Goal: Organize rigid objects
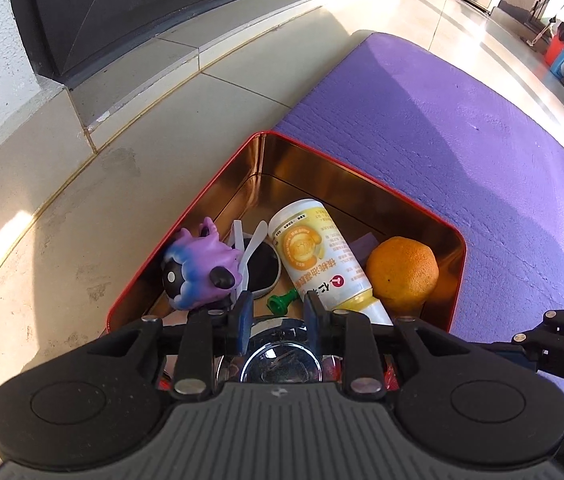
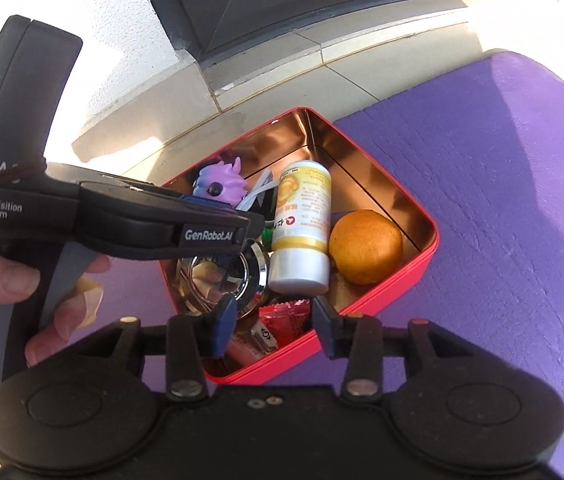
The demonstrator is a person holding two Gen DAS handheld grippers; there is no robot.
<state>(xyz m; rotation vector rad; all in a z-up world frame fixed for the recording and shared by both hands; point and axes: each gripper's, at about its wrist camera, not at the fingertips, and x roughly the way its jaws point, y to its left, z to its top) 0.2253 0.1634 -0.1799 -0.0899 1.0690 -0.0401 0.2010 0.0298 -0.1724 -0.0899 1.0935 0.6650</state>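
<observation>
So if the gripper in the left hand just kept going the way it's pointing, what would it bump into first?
Most likely the shiny chrome dish in the red tin: it sits right below the left gripper, whose jaws stand apart with nothing gripped. The gap between them is hard to judge.

Hard sunlight floods the scene, blowing out the white wall (image 2: 93,20) and glinting off the gold-lined tin (image 1: 282,168); crisp shadows cross the purple mat (image 1: 462,120) as fisheye distortion bends the edges.

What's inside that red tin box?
The red tin box holds an orange, a yellow-labelled bottle, a purple toy, a shiny chrome dish and a red packet. The left tool hides part of the contents.
</observation>
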